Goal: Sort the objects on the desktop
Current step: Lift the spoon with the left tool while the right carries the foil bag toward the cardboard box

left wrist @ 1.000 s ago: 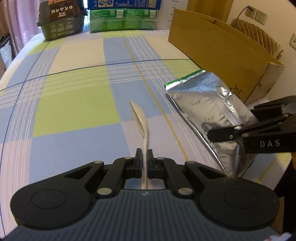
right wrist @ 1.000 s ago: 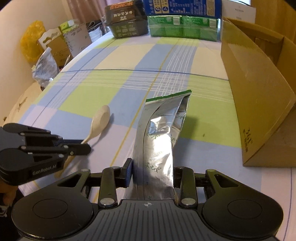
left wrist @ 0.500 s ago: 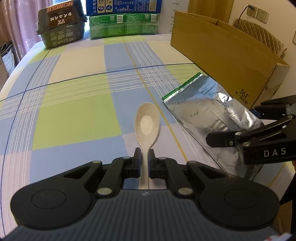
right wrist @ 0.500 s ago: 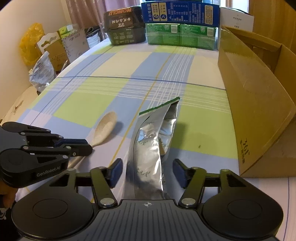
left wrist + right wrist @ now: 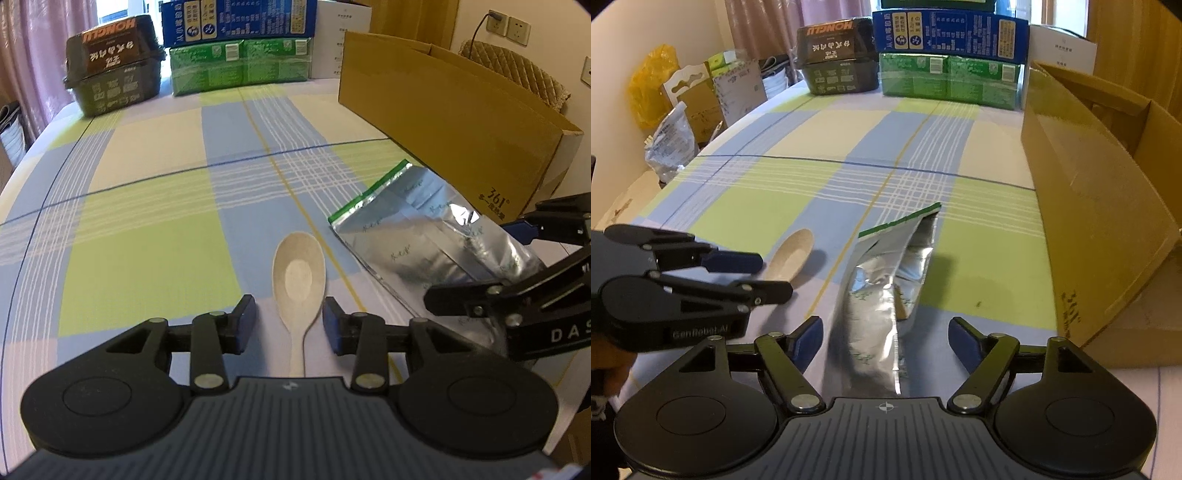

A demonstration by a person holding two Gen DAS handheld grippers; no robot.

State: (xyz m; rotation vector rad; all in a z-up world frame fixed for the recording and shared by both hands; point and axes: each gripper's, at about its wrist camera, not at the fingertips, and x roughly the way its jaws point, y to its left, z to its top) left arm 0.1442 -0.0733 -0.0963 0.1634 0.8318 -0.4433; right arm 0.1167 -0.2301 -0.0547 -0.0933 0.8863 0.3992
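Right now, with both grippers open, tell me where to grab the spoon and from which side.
Grip the spoon by its narrow handle, coming from the near table edge with the left gripper. It lies flat, bowl up and pointing away, handle running back between the open jaws. The bowl looks too wide and shallow to pinch well.

We can read "HONGLU" upside down in orange on the dark container [image 5: 837, 55] at the far end of the tabletop, with Chinese characters under it we can't make out. The cardboard box [image 5: 461, 125] has "361°" printed near its corner (same mark shows sideways in the right wrist view). The left hand-held gripper [image 5: 753, 273] says "GenRobot.AI" on its body, and the right hand-held gripper [image 5: 476, 266] shows "DAS", cut off at the frame edge. Print on the blue box [image 5: 949, 35], green packs [image 5: 945, 79] and foil pouch [image 5: 424, 229] is too small to read.
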